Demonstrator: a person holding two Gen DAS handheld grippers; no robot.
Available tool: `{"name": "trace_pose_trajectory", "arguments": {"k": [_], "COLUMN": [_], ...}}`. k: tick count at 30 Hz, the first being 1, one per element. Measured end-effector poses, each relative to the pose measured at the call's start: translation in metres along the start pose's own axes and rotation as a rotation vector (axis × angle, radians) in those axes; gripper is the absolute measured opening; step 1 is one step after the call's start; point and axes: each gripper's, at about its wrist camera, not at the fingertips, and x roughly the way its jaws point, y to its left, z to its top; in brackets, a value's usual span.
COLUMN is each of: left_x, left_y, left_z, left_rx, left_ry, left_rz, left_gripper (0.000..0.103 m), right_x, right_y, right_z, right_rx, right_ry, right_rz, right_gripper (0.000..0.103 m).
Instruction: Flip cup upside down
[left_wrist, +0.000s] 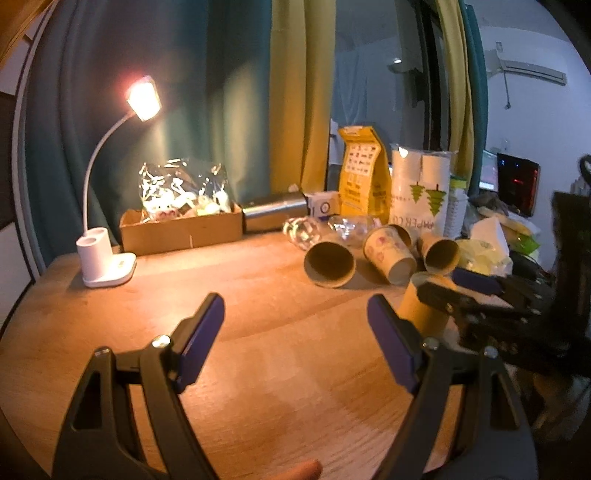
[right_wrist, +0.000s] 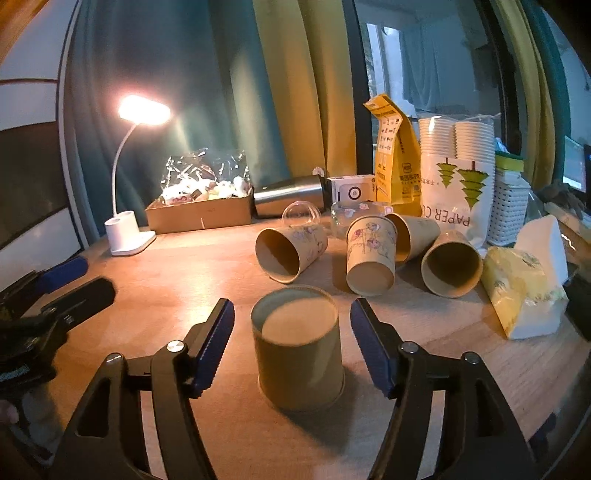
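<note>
A brown paper cup (right_wrist: 299, 350) stands upside down on the wooden table (right_wrist: 184, 280), its base facing up. My right gripper (right_wrist: 291, 332) is open, its blue pads on either side of the cup with gaps, not touching. In the left wrist view the same cup (left_wrist: 424, 306) sits at the right, between the right gripper's fingers (left_wrist: 439, 291). My left gripper (left_wrist: 295, 332) is open and empty over bare table, left of the cup. Several more paper cups lie on their sides behind, one (right_wrist: 288, 251) with its mouth toward me.
A lit white desk lamp (right_wrist: 127, 236) stands at the back left. A cardboard box (right_wrist: 199, 214), a steel flask (right_wrist: 288, 199), a yellow bag (right_wrist: 395, 162), a pack of paper cups (right_wrist: 458, 173) and tissues (right_wrist: 524, 291) line the back and right.
</note>
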Motion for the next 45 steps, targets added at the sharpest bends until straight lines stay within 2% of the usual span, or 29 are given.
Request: {"name": "trace_pose_trajectory", "arguments": {"k": [6,15,29,45], "left_x": [0.000,-0.003,-0.002,-0.004], "left_y": [-0.011,-0.020,-0.020,-0.026], "left_z": [0.000,0.000,-0.001,-0.001], "left_rx": [0.014,0.045,0.027,0.047], "left_ry": [-0.022,-0.054,-0.052,-0.061], "left_rz": [0.006,0.013,0.055,0.028], "left_gripper": [0.081,0.081,0.081,0.081], "right_x": [-0.025,-0.039,-0.039,-0.039], "right_y": [-0.002,-0.006,-0.007,-0.005], "right_z": [-0.012,-0.028,-0.024,-0.022], "right_rx": [0.034,0.050,0.043,0.038], "right_ry": [0.003,0.012,0.003,0.007], "right_rz": [-0.013,-0.036,-0.038,-0.033], "right_gripper": [0.069,0.069,0.069,0.069]}}
